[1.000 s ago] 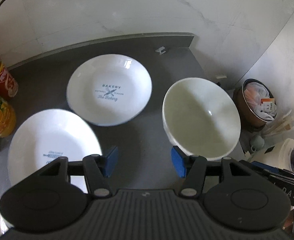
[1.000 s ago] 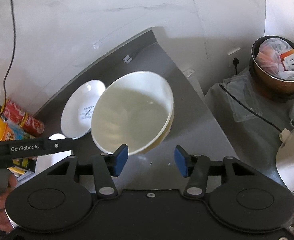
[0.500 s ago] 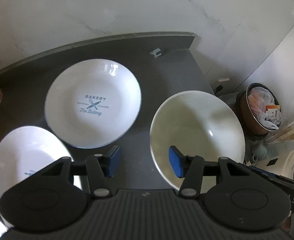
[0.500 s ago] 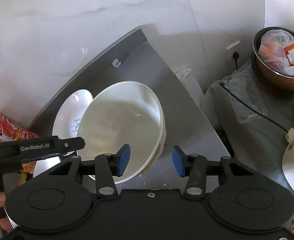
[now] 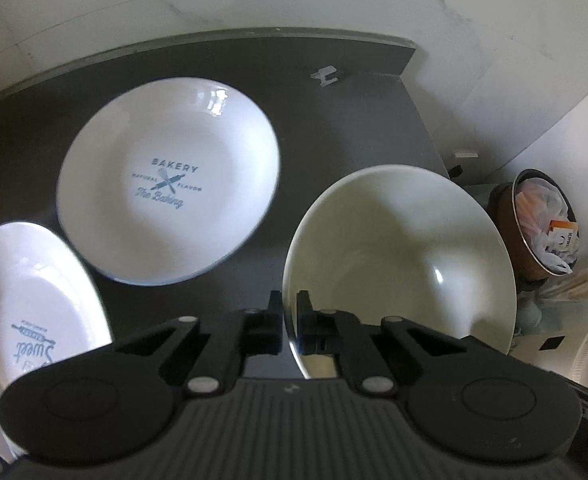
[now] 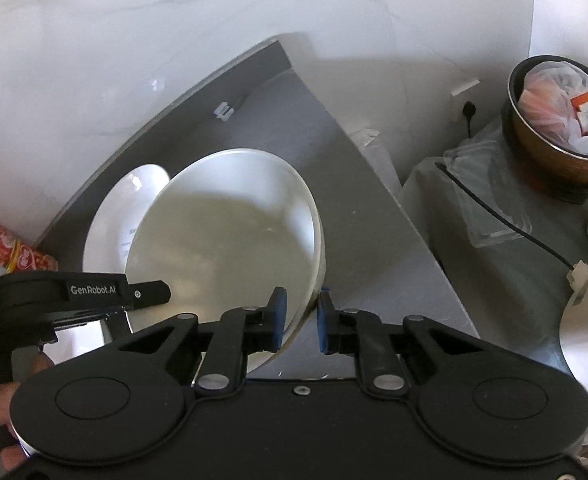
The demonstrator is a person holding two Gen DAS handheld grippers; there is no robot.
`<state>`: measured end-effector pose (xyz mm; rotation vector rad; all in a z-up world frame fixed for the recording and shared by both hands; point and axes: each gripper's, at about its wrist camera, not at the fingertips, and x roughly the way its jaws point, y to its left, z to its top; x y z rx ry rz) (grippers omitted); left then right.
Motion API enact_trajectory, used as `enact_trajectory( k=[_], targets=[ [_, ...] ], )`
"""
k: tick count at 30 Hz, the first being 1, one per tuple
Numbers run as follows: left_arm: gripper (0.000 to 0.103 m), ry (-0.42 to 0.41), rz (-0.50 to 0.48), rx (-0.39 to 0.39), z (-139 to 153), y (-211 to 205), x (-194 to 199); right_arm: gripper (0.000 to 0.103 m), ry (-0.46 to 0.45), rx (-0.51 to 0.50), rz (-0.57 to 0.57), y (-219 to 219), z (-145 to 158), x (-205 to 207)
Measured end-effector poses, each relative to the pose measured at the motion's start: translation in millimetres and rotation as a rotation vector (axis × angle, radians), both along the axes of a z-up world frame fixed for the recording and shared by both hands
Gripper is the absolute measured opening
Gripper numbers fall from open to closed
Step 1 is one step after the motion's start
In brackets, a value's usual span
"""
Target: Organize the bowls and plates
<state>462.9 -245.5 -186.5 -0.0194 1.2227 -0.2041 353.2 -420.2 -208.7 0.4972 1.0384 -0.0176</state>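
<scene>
A cream bowl stands on the dark counter at the right; it also shows in the right wrist view. My left gripper is shut on its near left rim. My right gripper is shut on its near right rim, one finger inside and one outside. A white plate printed "BAKERY" lies left of the bowl, partly hidden behind it in the right wrist view. A second white plate printed "Sweet" lies at the near left.
The dark counter ends at a marble wall behind and drops off on the right. A brown bin with trash stands on the floor to the right. Red cans stand at the far left. A small white clip lies near the back.
Both grippers have moved in and closed on the bowl's rim; they were open one second ago. The left gripper shifted right toward the bowl.
</scene>
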Motion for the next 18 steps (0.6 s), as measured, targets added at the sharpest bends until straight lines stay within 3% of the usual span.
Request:
enact_trajectory(
  k=[18],
  targets=[
    [0.005, -0.059, 0.029, -0.049, 43, 26, -31, 0.016, -0.11, -0.029, 0.087, 21, 44, -34]
  ],
)
